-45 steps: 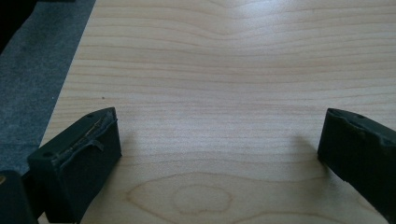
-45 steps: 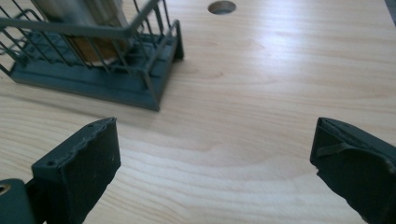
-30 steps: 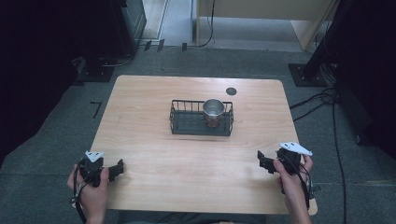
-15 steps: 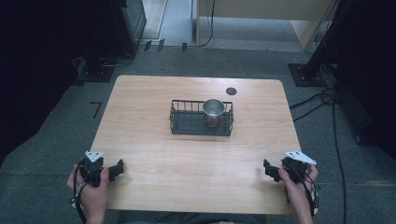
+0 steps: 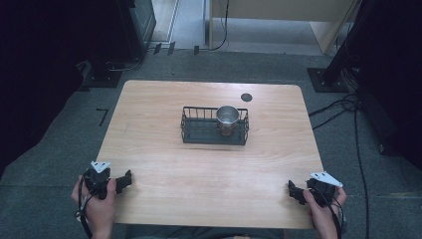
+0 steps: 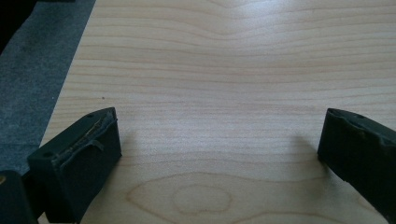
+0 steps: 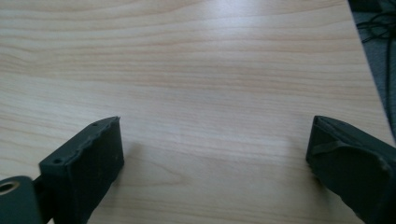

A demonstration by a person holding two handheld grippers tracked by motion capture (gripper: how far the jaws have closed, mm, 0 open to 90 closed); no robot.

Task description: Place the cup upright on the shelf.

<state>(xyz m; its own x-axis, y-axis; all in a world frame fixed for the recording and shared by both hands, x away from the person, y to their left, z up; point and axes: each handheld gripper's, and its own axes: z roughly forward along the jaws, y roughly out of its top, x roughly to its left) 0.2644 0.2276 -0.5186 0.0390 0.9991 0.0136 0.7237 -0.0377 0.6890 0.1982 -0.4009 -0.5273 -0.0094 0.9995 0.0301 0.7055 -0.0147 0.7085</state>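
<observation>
A black wire basket (image 5: 199, 133) stands in the middle of the wooden table (image 5: 164, 164). A metal cup (image 5: 227, 118) stands upright in the basket's right end. My left gripper (image 5: 125, 180) rests low at the near left edge of the table, held in a hand, open with bare wood between its jaws (image 6: 219, 140). At the near right corner my right gripper (image 5: 293, 191) sits low in the other hand, open as well, with nothing between its jaws (image 7: 215, 140).
A small dark round disc (image 5: 246, 97) lies on the far right part of the table. Grey carpet surrounds the table, with cables (image 5: 343, 107) on the floor to the right and dark stands at the back.
My right gripper has drawn back toward the near right corner of the table. The left gripper has stayed put.
</observation>
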